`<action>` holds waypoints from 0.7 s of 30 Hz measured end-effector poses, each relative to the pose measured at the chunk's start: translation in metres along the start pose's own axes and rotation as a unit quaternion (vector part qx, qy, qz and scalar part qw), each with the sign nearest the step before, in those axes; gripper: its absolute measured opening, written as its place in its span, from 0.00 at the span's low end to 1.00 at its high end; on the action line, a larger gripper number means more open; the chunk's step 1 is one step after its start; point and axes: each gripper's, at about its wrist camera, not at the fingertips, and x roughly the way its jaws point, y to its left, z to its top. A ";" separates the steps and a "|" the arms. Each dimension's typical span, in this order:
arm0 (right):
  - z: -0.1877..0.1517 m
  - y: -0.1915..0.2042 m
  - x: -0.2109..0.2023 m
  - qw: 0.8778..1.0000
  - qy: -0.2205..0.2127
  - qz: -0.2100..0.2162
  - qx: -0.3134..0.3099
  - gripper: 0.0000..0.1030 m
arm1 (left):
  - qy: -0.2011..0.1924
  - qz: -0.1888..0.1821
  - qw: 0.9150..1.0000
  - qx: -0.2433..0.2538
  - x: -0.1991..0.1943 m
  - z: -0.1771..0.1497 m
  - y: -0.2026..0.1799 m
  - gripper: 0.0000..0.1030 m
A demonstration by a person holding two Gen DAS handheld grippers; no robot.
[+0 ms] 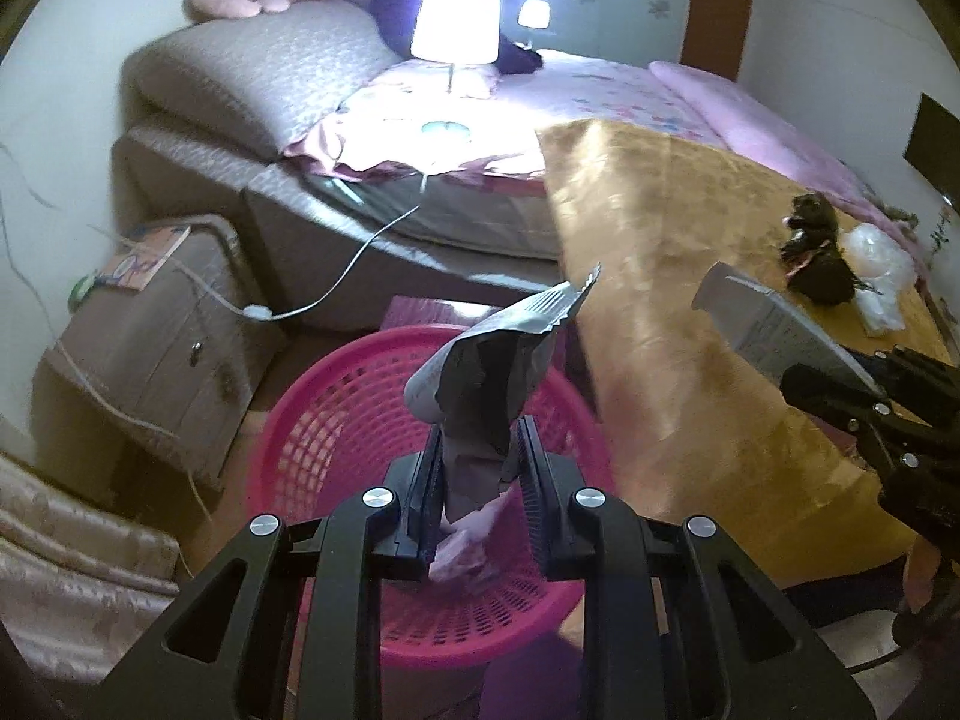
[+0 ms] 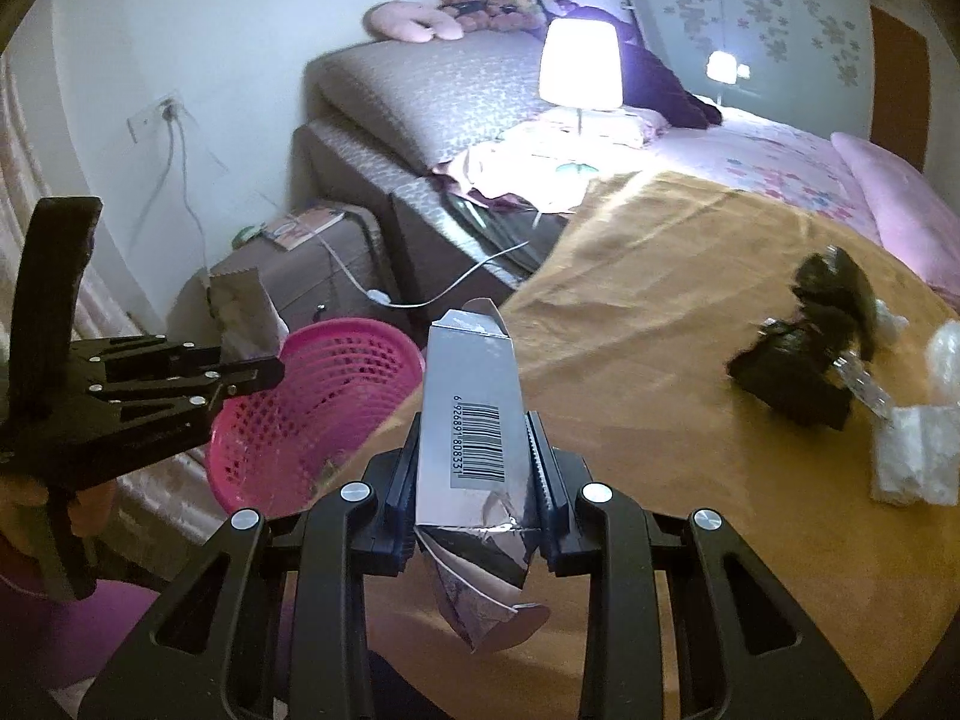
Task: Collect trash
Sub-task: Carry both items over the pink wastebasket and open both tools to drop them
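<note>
Pink latticed basket (image 1: pixel 336 420), silver crinkled wrapper (image 1: pixel 480 372), grey barcoded carton (image 2: pixel 474 414), mustard-gold tablecloth (image 2: pixel 648 312), black grippers

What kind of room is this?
A bedroom, most likely: there's a big bed with a padded headboard, a glowing lamp on it, and stuffed toys on top.

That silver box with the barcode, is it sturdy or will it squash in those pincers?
The carton probably squashes easily: its near end is already crumpled and torn. It looks like thin card, likely empty and light. Its flat sides should keep it from slipping in the right gripper.
</note>
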 end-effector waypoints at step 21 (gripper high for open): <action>0.015 0.075 0.051 0.995 0.049 0.056 -0.068 0.29 | 0.048 0.043 0.995 -0.070 0.018 -0.026 0.055 0.21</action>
